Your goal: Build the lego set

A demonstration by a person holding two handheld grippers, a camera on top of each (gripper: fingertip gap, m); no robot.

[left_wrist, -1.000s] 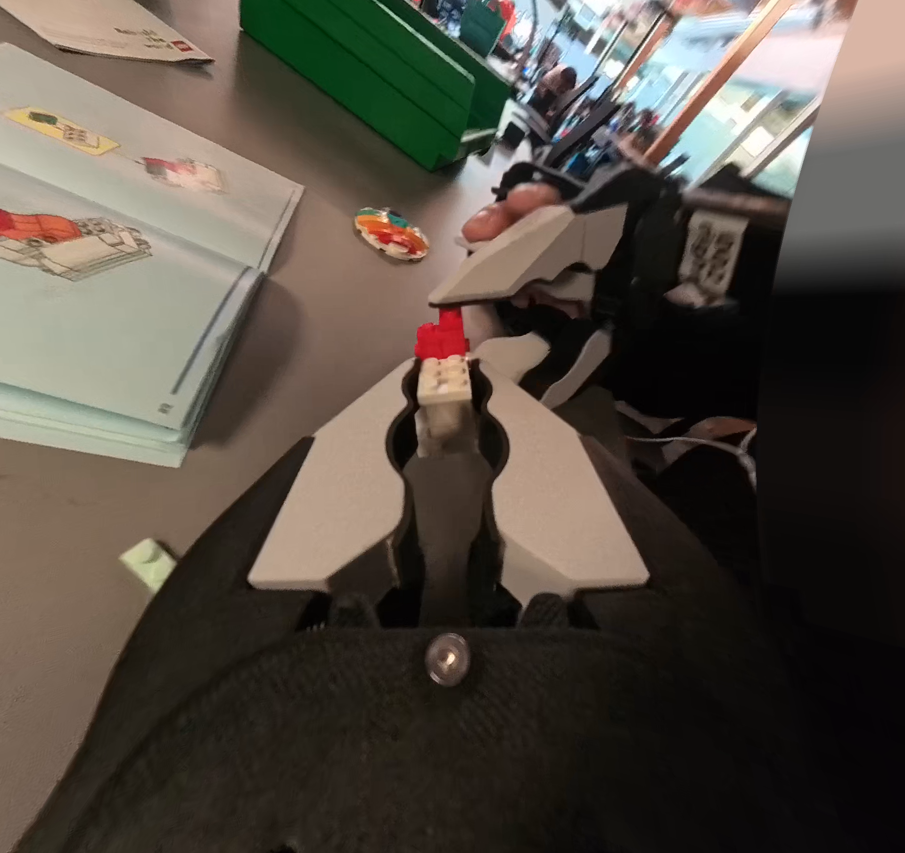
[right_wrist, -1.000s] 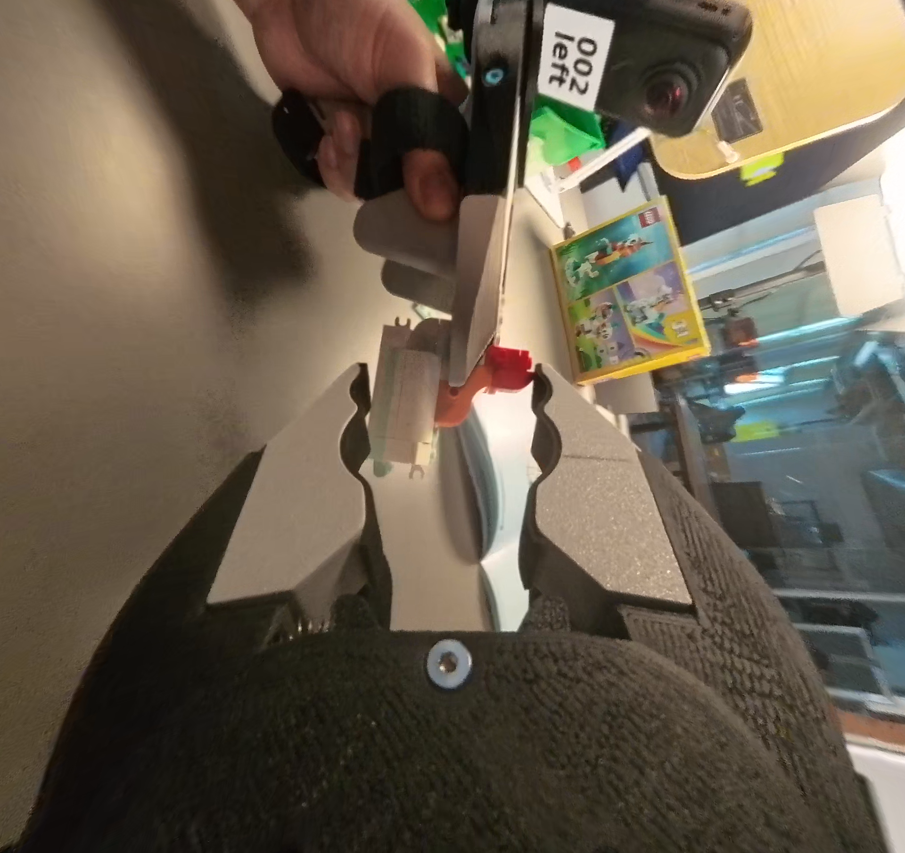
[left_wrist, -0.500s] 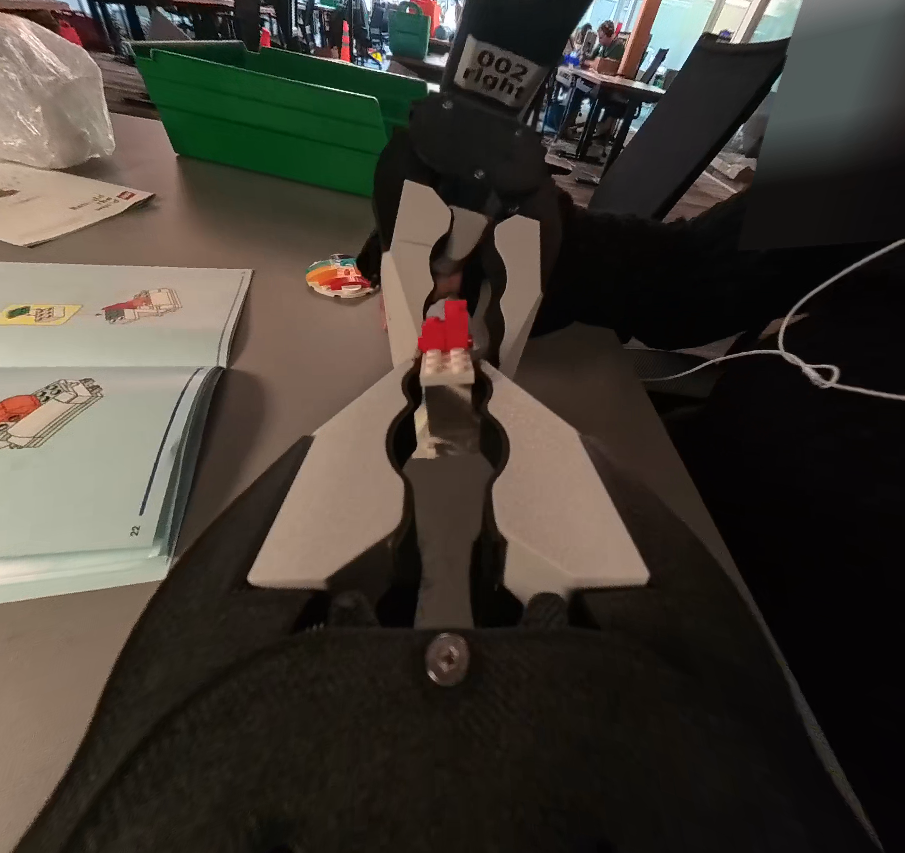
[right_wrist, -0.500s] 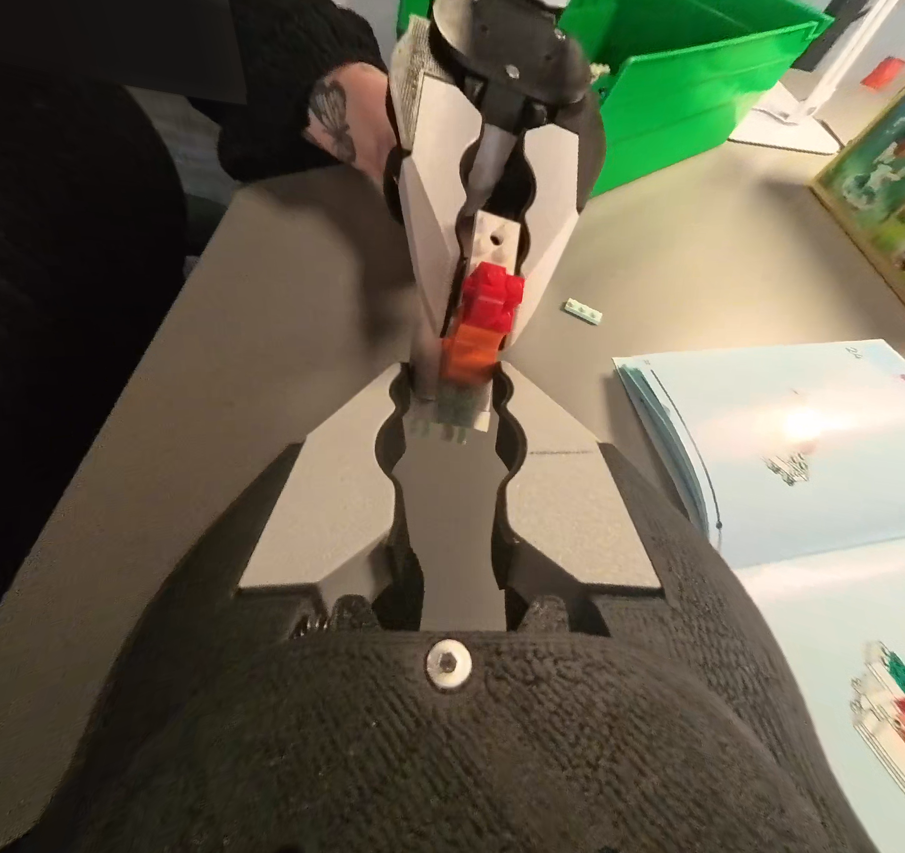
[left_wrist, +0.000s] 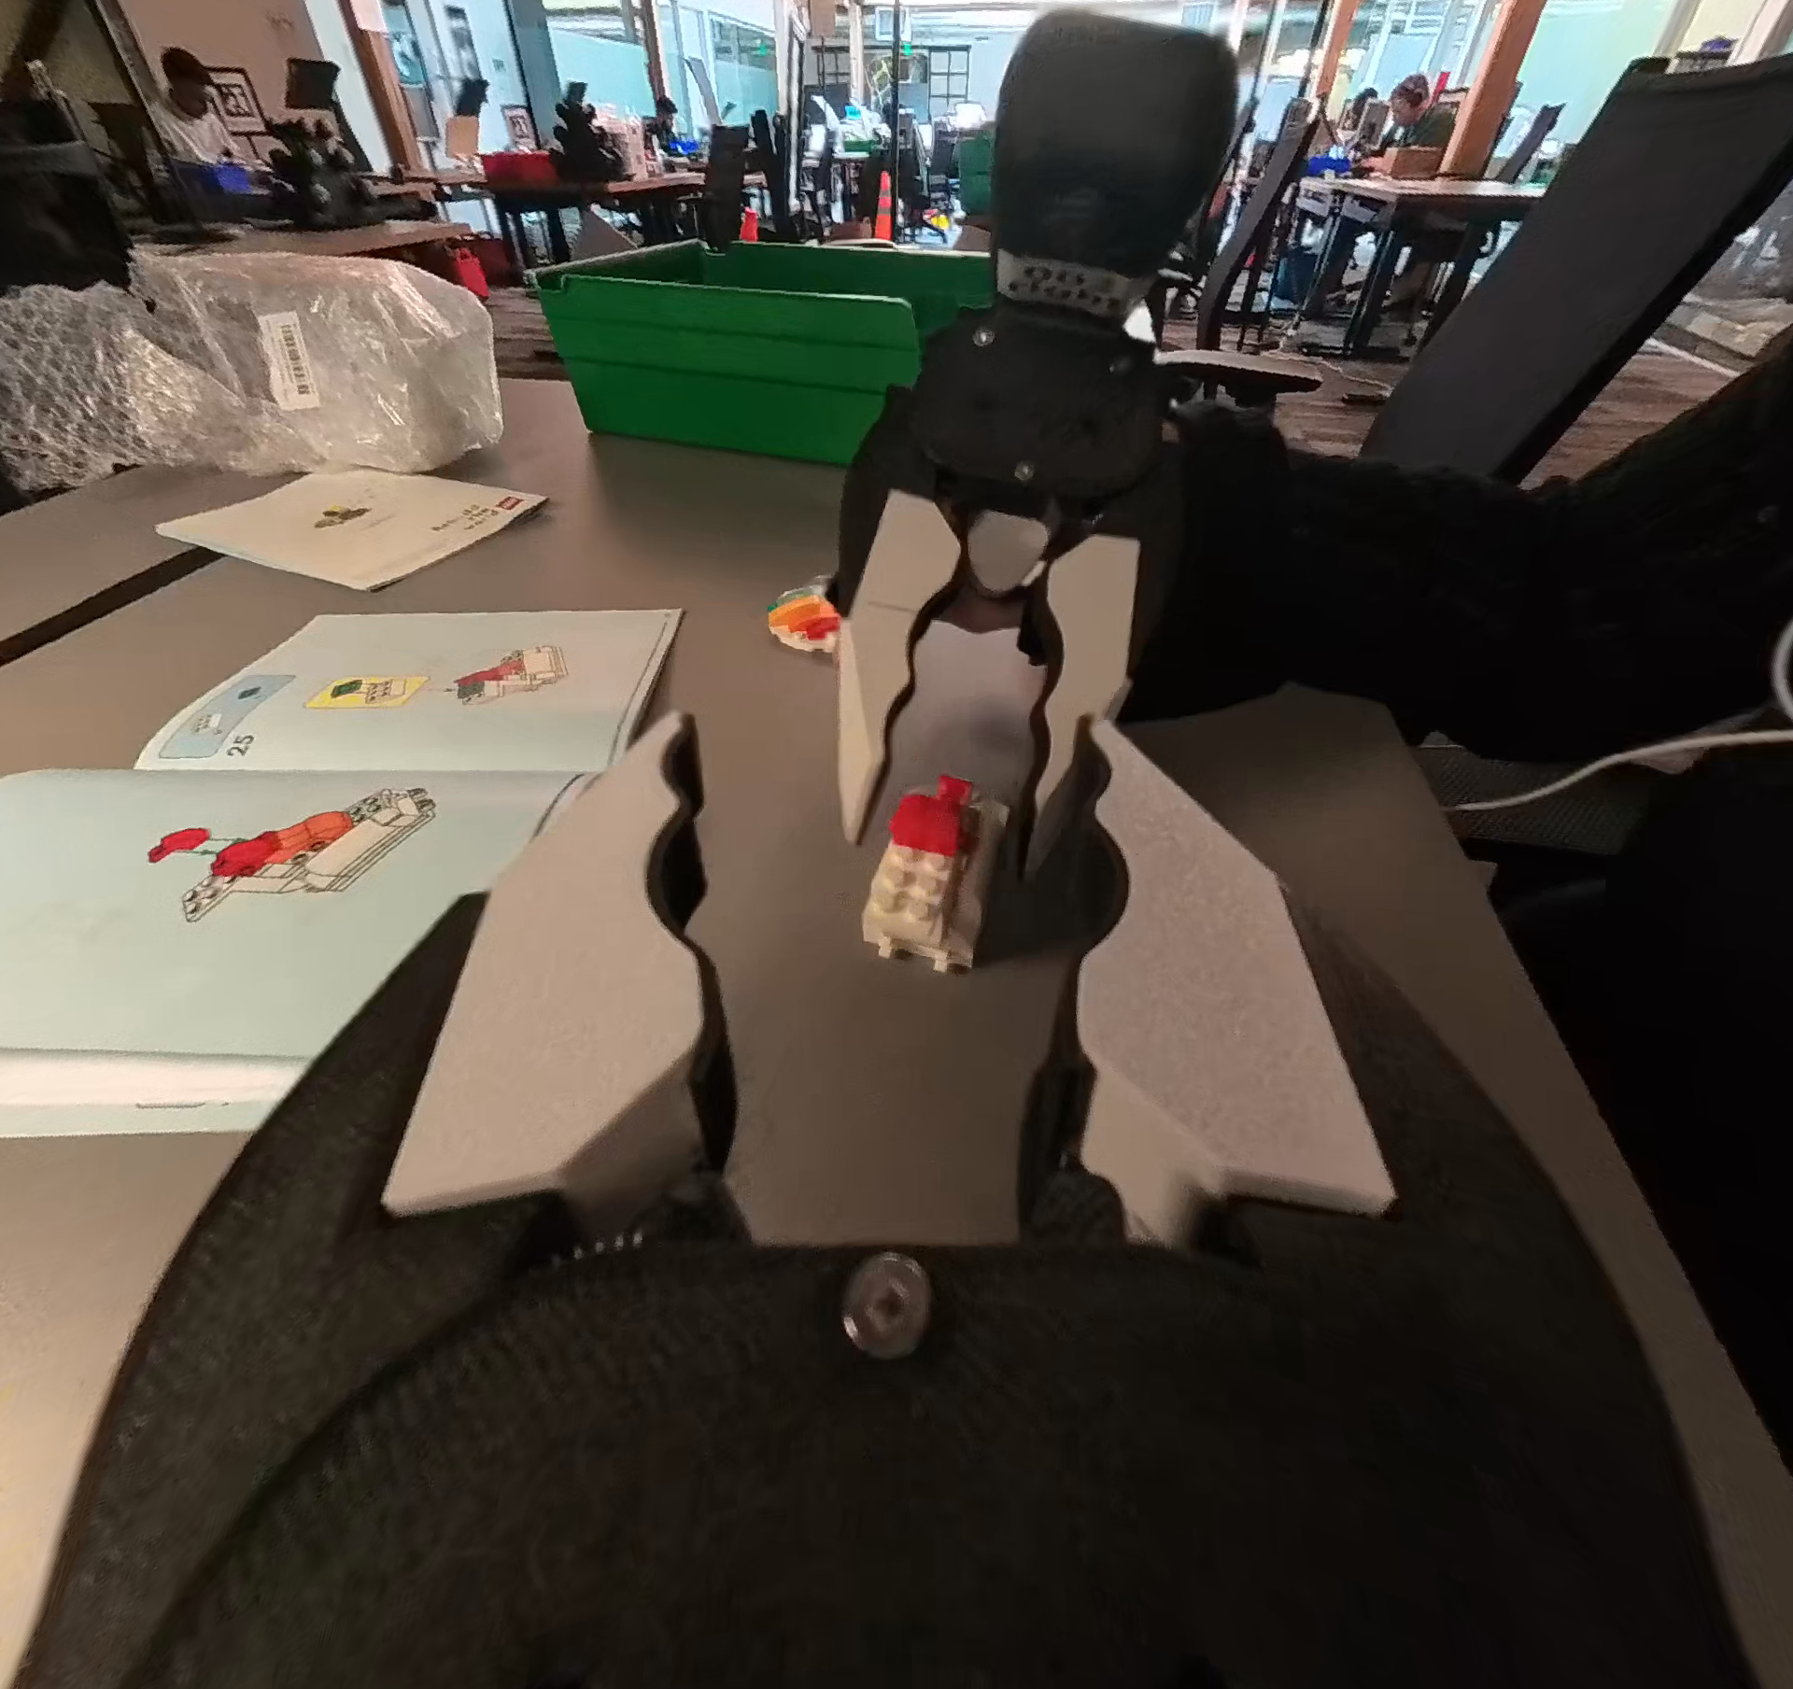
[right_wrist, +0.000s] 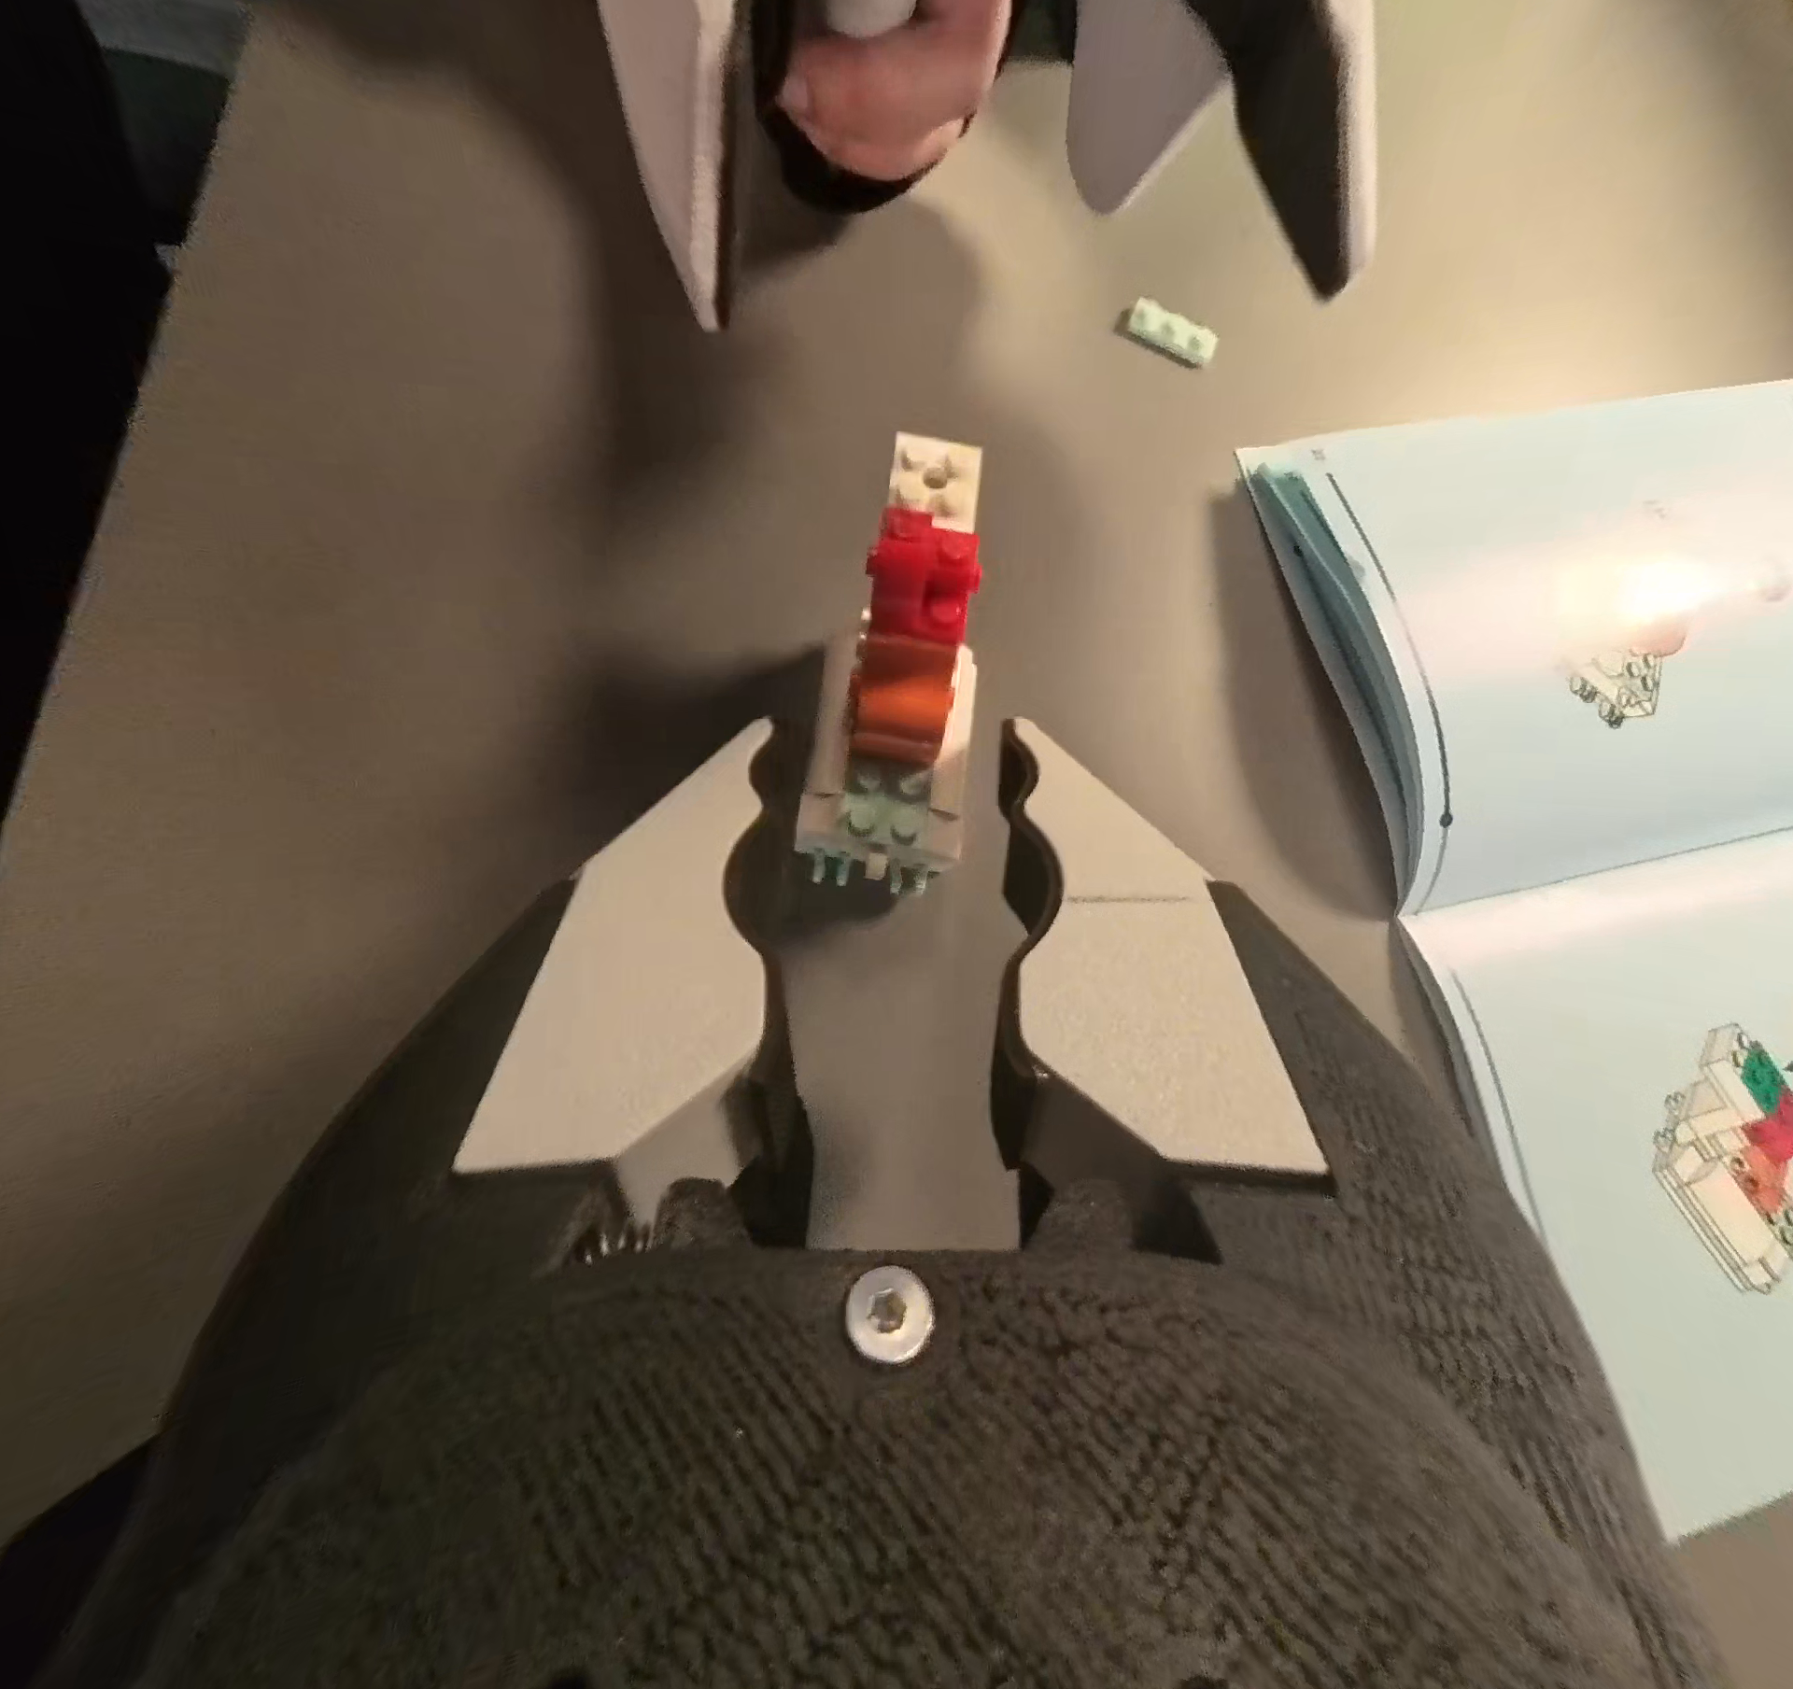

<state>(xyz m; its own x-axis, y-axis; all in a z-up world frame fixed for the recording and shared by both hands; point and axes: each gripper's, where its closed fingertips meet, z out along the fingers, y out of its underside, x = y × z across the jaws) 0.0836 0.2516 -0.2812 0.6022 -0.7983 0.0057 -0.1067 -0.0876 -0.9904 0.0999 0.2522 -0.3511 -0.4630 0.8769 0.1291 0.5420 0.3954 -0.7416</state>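
A grey table (left_wrist: 854, 1089) is being shown as the working surface, matte and lit from above. The lego model (left_wrist: 929, 876), a small white build with red bricks on top and an orange piece behind them, is being left standing on it, held by neither tool.

The left gripper (left_wrist: 893, 750) is being held with its fingers spread wide, the model standing ahead of and between the tips, clear of both. The right gripper (left_wrist: 946, 818) is being held facing it, fingers pointing down, parted on either side of the model's far end; contact cannot be made out from this view. In the right wrist view the right gripper (right_wrist: 888, 735) is seen gaping, with narrow gaps showing on both sides of the model (right_wrist: 897, 672).

An open instruction booklet (left_wrist: 291, 828) is being kept flat to the left of the model, a folded leaflet (left_wrist: 359, 527) lying farther back. A loose pale green plate (right_wrist: 1169, 333) is lying on the table near the booklet (right_wrist: 1591, 672). A small multicoloured piece (left_wrist: 800, 619) is lying behind the right gripper. A green bin (left_wrist: 737, 352) and a bundle of bubble wrap (left_wrist: 243, 372) are being kept along the far edge.

Beyond the table, an open office is being shown: desks, black chairs (left_wrist: 1552, 284), wooden posts, large windows, seated people in the distance.
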